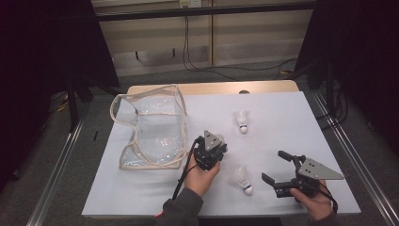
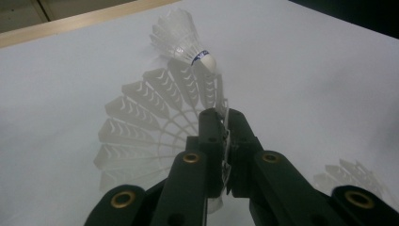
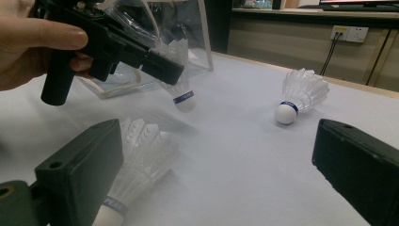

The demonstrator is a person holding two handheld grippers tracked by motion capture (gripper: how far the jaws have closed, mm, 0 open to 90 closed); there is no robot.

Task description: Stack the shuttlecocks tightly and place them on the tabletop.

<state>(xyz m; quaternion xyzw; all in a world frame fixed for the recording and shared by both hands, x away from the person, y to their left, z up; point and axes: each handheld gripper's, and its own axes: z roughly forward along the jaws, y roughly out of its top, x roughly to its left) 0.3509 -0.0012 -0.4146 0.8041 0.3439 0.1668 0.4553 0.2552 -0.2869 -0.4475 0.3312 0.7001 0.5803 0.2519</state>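
table: the white-covered table [image 1: 291,113] carried everything, wood rim showing at 12 o'clock.
bag: clear soft plastic bag with cream trim [image 1: 150,127] sat at 9 o'clock from the middle, mouth looking floppy. My guess, a limp rim could fold and block a drop-in.
right gripper [image 1: 282,172]: jaws stood wide apart at 5 o'clock, nothing between them.
left gripper [image 2: 225,141]: jaws together, pinching just the feather skirt of a white feathered shuttlecock [image 3: 181,75] with a blue band, held off the table beside the bag.
risk: thin feathers, so it could've slipped out or bent.
spares: one shuttlecock [image 1: 243,180] at 6 o'clock, another shuttlecock [image 1: 242,120] at 1 o'clock, easy to knock.
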